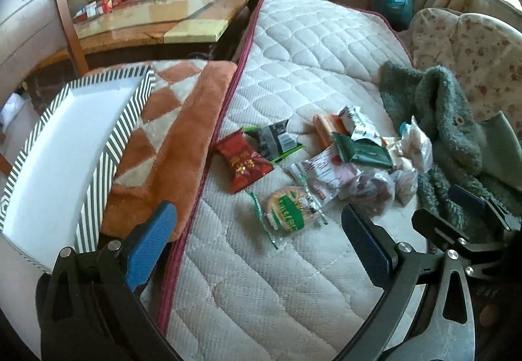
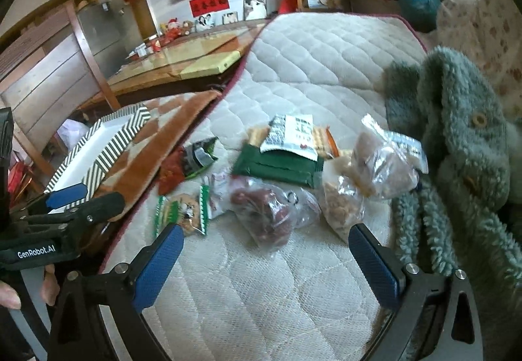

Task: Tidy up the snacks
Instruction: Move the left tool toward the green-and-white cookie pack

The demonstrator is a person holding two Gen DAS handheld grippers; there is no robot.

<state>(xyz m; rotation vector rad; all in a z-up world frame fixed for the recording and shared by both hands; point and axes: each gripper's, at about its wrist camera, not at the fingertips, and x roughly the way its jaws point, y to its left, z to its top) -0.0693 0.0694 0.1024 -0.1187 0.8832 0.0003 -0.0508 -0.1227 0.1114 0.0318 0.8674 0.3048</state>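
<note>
Several snack packets lie in a loose pile on the white quilted mattress (image 1: 310, 67). Among them are a red packet (image 1: 243, 163), a round cracker in a green-printed wrapper (image 1: 290, 211), a dark green packet (image 1: 362, 150) and a clear bag of dark red fruit (image 2: 264, 214). A striped box with a white inside (image 1: 65, 145) lies to the left on an orange blanket. My left gripper (image 1: 257, 250) is open and empty, just short of the cracker. My right gripper (image 2: 267, 258) is open and empty, just short of the bag of red fruit.
An orange and white checked blanket (image 1: 176, 139) lies left of the mattress, under the box. A teal fleece garment (image 2: 456, 145) lies to the right of the snacks. A wooden table (image 1: 156, 22) stands behind. The left gripper (image 2: 70, 198) also shows at the right wrist view's left edge.
</note>
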